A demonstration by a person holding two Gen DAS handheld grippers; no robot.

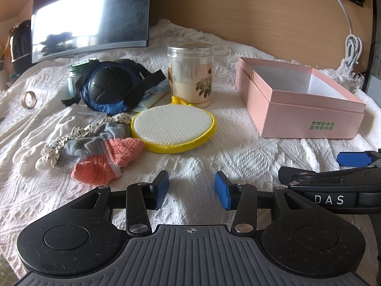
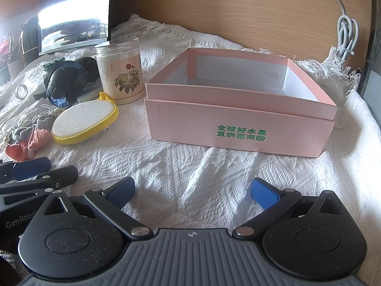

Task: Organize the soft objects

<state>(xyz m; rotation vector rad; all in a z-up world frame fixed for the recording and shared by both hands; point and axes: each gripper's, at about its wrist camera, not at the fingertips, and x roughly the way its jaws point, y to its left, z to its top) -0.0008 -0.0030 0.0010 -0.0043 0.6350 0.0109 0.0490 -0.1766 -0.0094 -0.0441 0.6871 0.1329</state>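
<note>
Knitted socks (image 1: 100, 152) lie bundled near the bed's left edge, ahead-left of the left gripper (image 1: 191, 189), the nearer one. Both grippers' jaws stand open and empty; the right gripper (image 2: 193, 191) faces the pink box (image 2: 240, 128).

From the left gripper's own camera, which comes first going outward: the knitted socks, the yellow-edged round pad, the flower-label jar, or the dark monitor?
From the left gripper, nearest first:
1. Knitted socks, ahead to the left.
2. Yellow-edged round pad, just beyond, near centre.
3. Flower-label jar, behind the pad.
4. Dark monitor, far back left.
</note>
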